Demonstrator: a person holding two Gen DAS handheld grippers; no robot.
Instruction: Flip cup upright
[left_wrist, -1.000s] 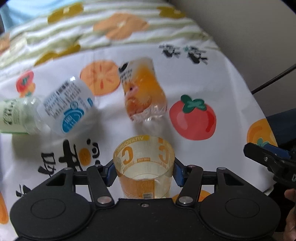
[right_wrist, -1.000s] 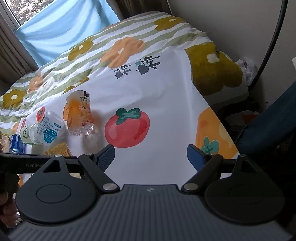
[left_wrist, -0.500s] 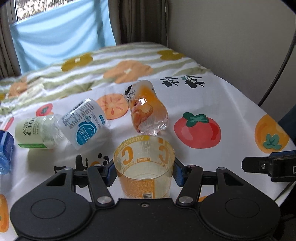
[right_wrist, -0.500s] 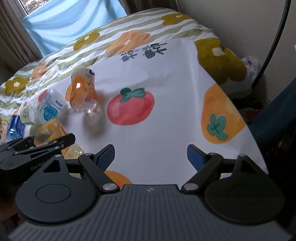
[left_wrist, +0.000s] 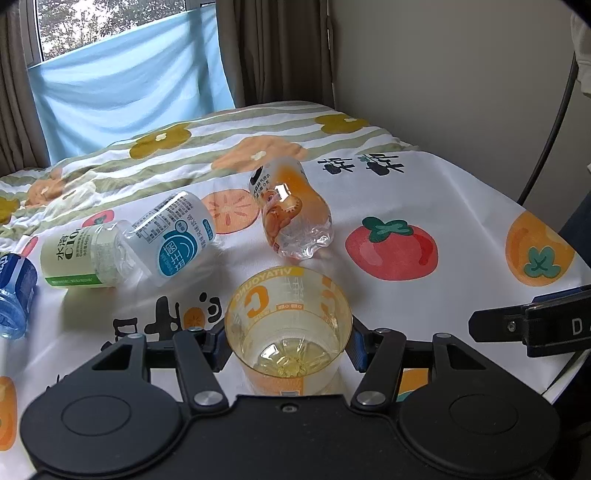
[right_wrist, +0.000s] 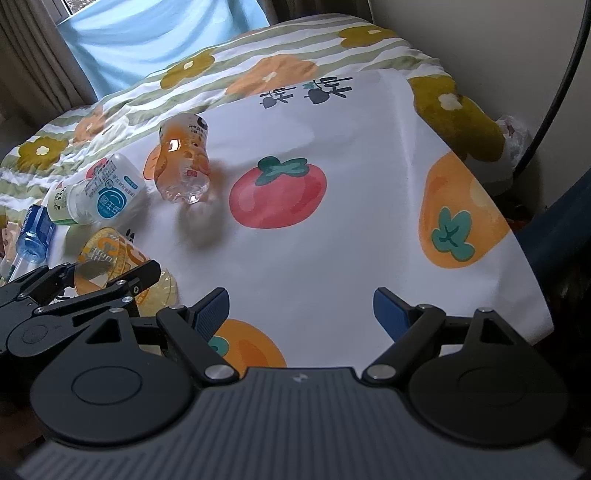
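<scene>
Printed tablecloth (left_wrist: 461, 206) seen spread beneath, bottles (left_wrist: 295, 210) lying on it beyond.
Cup (left_wrist: 288, 332) held clamped between jaws of left gripper (left_wrist: 288, 341), mouth facing camera, tilted, above or just on cloth.
Right gripper (right_wrist: 301, 308) jaws parted, nothing held.
Step judged: righting in progress.
Next called for: base set down flat, then release.

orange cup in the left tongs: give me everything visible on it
The cup is a clear, thin plastic-looking tumbler with a yellow-orange printed label, a large "C" and mirrored lettering near the rim. It is empty, its moulded base visible through the open mouth, which tilts up toward the left wrist camera. The left tongs grip its sides with blue pads. In the right wrist view it leans above the fruit-print cloth; contact underneath is hidden.
</scene>
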